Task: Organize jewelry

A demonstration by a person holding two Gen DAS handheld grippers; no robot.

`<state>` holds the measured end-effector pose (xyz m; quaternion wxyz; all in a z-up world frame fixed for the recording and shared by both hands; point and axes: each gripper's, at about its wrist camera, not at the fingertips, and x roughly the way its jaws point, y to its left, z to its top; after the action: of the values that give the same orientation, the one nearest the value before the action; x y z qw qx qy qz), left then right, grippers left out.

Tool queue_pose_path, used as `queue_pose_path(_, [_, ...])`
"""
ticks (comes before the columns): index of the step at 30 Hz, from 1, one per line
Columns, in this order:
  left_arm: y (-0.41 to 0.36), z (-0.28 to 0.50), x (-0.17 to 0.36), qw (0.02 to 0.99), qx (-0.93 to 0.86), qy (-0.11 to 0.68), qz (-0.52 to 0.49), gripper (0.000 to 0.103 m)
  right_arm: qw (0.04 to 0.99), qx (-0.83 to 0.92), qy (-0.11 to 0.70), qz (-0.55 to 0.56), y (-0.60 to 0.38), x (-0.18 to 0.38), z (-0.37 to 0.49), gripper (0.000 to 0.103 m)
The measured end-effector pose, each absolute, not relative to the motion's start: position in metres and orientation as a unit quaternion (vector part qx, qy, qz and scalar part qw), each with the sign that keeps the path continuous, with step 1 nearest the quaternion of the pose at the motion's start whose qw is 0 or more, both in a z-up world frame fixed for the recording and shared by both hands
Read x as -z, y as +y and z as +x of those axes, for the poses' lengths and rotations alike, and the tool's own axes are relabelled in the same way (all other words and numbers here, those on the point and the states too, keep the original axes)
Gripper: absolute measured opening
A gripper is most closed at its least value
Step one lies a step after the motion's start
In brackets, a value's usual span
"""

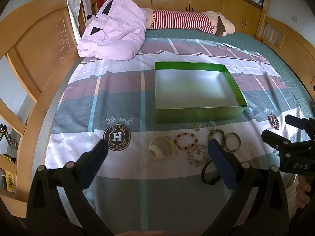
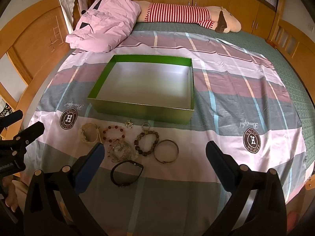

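Observation:
An empty green box [image 1: 196, 114] [image 2: 137, 110] with a silver inside lies on the striped sheet. In front of it lie several pieces of jewelry: a cream bracelet [image 2: 86, 137] [image 1: 155, 151], a red-bead bracelet [image 2: 123, 135], a clear crystal bracelet [image 2: 121, 150], a brown-bead bracelet [image 2: 157, 136], a metal bangle [image 2: 155, 151] [image 1: 239, 141] and a black band [image 2: 112, 175]. My left gripper [image 1: 157, 153] [image 2: 30, 120] hovers open, low over the left pieces. Over the band and bangle, my right gripper [image 2: 155, 147] [image 1: 275, 126] is open too. Neither holds anything.
A crumpled pink quilt [image 2: 102, 25] and a long plush toy in red stripes [image 2: 177, 13] lie at the back of the bed. The wooden bed frame [image 1: 39, 59] curves along the left. A small crystal trinket [image 2: 129, 123] and a ring [image 2: 145, 126] sit by the box.

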<state>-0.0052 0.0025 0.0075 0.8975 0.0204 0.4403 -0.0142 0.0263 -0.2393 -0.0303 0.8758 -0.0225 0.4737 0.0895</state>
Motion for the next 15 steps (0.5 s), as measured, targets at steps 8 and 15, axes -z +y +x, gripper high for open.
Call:
queue_pose_path(8, [0.0047, -0.0044, -0.005, 0.898, 0.007, 0.44, 0.021, 0.101, 0.876, -0.083, 0.475, -0.018, -0.2408, 0.0308, 0.027, 0.102])
queue_pose_path(15, [0.0084, -0.0022, -0.002, 0.896, -0.003, 0.444, 0.019, 0.101, 0.876, -0.082, 0.475, -0.018, -0.2421, 0.0302, 0.0278, 0.102])
